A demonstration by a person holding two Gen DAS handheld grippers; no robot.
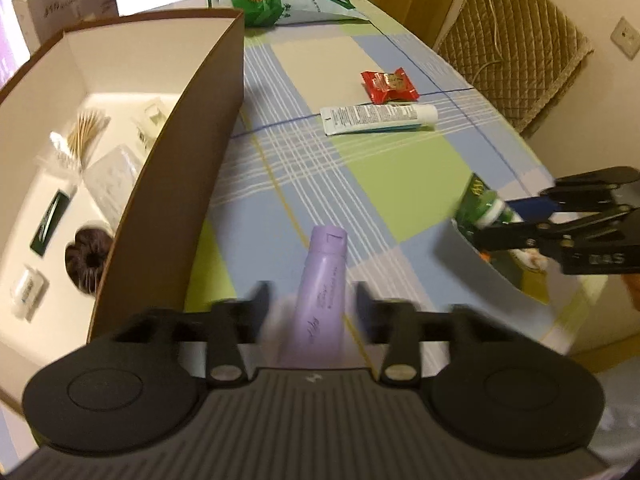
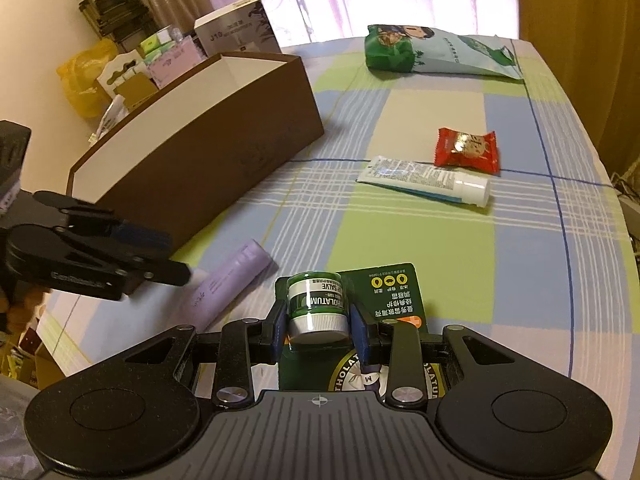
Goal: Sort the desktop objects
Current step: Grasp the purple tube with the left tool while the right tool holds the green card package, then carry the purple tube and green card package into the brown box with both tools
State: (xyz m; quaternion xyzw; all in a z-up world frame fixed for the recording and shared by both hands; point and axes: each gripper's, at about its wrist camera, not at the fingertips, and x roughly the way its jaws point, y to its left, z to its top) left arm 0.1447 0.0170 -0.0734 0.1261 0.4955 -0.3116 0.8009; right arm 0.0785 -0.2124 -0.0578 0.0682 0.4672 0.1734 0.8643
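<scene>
Right gripper (image 2: pixel 318 334) is clamping the carded Mentholatum salve jar (image 2: pixel 316 308) by its blister, lifting it near the table's front edge. Left gripper (image 1: pixel 312 308) is standing apart around the purple tube (image 1: pixel 320 296), lying beside the brown box (image 1: pixel 176 184), probably for boxing.

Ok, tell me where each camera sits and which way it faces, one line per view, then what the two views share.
Left wrist: sits on the left gripper, looking down along its spread fingers at the purple tube between them and into the brown box; the right gripper shows at the right edge.
Right wrist: sits on the right gripper, looking over the green salve jar clamped in its fingers; the left gripper shows at left.
Shared: purple tube, brown box, white tube, red candy, green bag, checked tablecloth.
</scene>
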